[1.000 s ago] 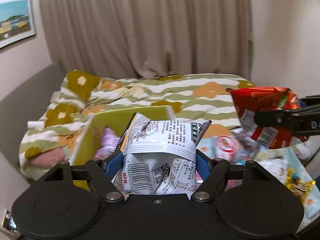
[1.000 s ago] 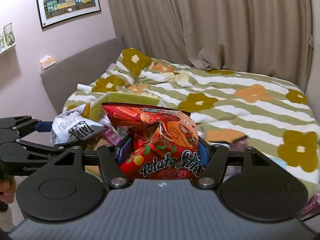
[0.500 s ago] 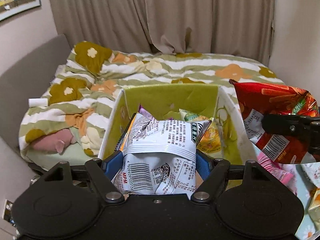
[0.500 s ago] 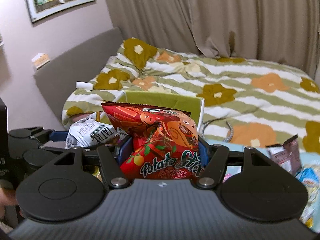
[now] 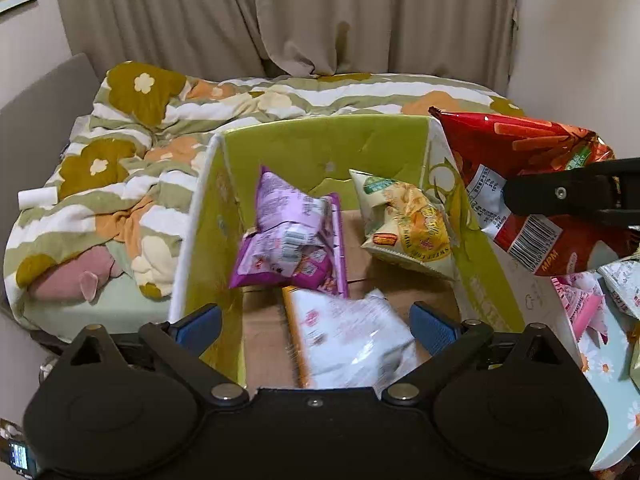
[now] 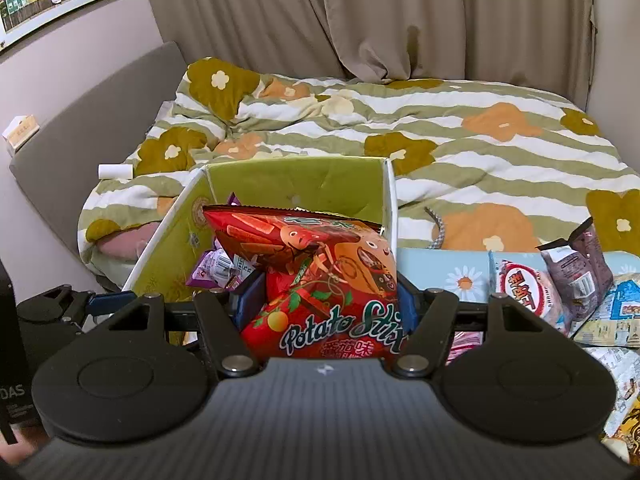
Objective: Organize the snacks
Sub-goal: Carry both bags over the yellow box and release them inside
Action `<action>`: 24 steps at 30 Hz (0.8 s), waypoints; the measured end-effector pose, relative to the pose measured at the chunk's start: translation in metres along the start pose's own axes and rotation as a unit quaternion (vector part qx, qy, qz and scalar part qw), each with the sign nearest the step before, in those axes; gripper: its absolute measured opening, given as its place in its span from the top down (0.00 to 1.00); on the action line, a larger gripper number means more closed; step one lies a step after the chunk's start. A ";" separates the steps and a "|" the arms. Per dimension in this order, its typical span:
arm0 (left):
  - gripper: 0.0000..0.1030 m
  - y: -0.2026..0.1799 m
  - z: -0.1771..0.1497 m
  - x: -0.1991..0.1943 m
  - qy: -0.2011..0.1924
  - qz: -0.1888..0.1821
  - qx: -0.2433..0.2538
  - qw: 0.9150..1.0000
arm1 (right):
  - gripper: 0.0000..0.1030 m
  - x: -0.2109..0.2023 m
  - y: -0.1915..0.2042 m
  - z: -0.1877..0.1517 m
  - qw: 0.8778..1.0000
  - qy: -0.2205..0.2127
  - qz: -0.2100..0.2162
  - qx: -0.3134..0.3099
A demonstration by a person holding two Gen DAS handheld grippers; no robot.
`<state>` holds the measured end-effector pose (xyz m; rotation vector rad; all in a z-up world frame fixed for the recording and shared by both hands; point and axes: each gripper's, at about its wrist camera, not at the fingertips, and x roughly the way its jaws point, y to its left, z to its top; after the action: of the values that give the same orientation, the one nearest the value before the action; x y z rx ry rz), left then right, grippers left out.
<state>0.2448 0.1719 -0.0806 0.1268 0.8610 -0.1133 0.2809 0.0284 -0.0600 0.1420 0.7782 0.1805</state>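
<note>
The left hand-held gripper (image 5: 314, 322) is opening wide, the white bag (image 5: 352, 340) is dropping into the green box (image 5: 320, 148), and the right hand-held gripper (image 6: 320, 304) is squeezing the red chip bag (image 6: 320, 272).

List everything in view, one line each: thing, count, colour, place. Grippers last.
box: 1, green inside, at the bed's near edge
purple bag: 1, purple, in box
yellow bag: 1, yellow-cream, in box
white bag: 1, white, blurred, between the open jaws over the box
red potato-stick bag: 1, red, held at box's right wall
loose snack bags: several, mixed, right of box
duvet: 1, striped, flowered, on bed
left gripper: jaws just opened, pads clear of the bag
right gripper: shut on red bag
</note>
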 end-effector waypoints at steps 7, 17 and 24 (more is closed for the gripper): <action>0.01 0.018 -0.003 -0.026 -0.018 0.025 -0.039 0.999 | 0.22 0.003 0.011 0.000 1.000 0.001 0.022 0.002; 0.01 0.030 -0.013 -0.037 -0.027 0.044 -0.071 0.996 | 0.19 0.024 0.028 -0.016 0.999 0.007 0.030 0.026; 0.01 0.031 -0.024 -0.035 -0.026 0.037 -0.085 0.995 | 0.00 0.026 0.021 -0.031 0.997 -0.029 0.044 0.052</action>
<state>0.2086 0.2079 -0.0670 -0.0041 0.8102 0.0271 0.2743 0.0559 -0.0957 0.2798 0.7250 0.2189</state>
